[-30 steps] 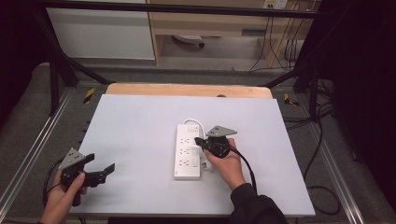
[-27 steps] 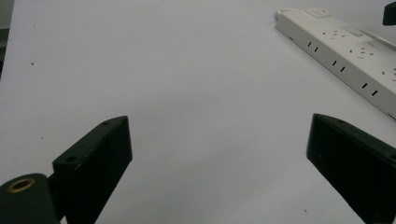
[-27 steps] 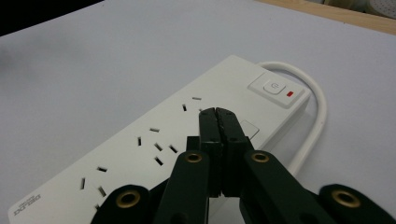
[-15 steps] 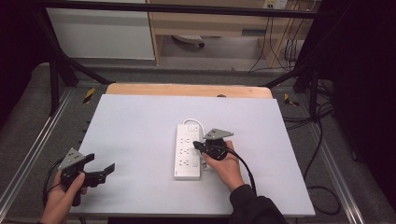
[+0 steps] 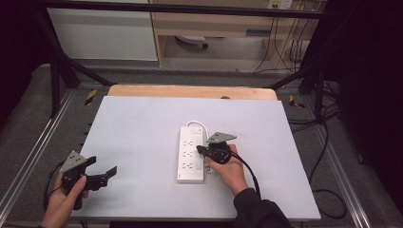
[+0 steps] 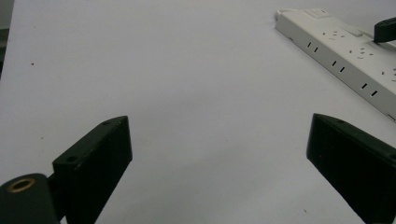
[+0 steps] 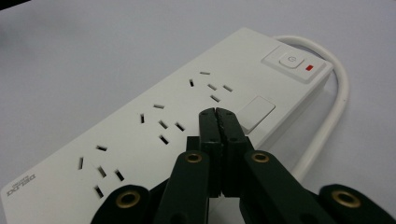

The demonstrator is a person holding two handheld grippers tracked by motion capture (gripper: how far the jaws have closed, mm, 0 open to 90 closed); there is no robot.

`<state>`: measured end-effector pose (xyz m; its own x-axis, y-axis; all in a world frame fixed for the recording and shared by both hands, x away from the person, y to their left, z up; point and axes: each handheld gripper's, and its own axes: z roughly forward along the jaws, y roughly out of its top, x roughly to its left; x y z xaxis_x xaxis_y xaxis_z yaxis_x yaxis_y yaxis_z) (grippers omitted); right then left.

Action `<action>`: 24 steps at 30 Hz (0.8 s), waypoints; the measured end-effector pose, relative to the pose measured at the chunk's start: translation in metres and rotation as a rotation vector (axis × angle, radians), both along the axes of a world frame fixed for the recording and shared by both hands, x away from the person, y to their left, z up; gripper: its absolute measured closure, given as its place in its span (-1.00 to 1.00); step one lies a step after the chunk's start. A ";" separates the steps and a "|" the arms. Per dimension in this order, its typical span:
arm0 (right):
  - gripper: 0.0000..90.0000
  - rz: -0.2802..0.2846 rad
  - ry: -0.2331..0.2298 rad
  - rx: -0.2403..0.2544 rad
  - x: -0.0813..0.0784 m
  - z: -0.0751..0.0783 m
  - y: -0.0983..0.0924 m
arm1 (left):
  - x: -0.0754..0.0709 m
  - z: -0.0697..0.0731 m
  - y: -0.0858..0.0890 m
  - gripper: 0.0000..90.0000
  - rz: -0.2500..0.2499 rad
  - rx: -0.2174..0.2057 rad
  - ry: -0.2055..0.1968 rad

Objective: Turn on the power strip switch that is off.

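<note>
A white power strip [image 5: 191, 154] lies near the middle of the table, its cable looping at the far end. My right gripper [image 5: 201, 150] is shut with nothing between its jaws, its tips over the strip's right edge. In the right gripper view the closed tips [image 7: 218, 113] hover just above the strip [image 7: 159, 126], between the sockets and a blank white rectangular panel, short of the power switch [image 7: 290, 60] with its red indicator. My left gripper [image 5: 105, 167] rests open at the table's front left, far from the strip [image 6: 348, 56]; its jaws [image 6: 219, 158] are spread wide over bare table.
The white table top [image 5: 142, 128] has a wooden strip along its far edge [image 5: 190, 91]. Metal rails run along both sides. Cables hang off the right side onto the floor [image 5: 328, 142].
My right gripper has shifted slightly toward the near side along the strip's right edge. The left gripper has stayed put.
</note>
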<state>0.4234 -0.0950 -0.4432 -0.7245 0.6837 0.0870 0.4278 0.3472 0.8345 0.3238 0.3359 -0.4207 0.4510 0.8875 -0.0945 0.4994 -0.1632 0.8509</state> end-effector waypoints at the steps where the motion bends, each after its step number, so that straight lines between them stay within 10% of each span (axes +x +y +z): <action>1: 1.00 0.000 0.001 0.002 0.000 0.000 0.000 | 0.000 0.000 0.000 -0.85 0.000 0.000 0.000; 24: 1.00 0.004 0.003 0.010 0.000 -0.002 0.000 | 0.000 0.000 0.000 -0.85 -0.002 0.001 0.003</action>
<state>0.4237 -0.0950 -0.4451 -0.7268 0.6801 0.0959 0.4289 0.3403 0.8368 0.3237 0.3355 -0.4208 0.4526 0.8866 -0.0948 0.5016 -0.1653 0.8492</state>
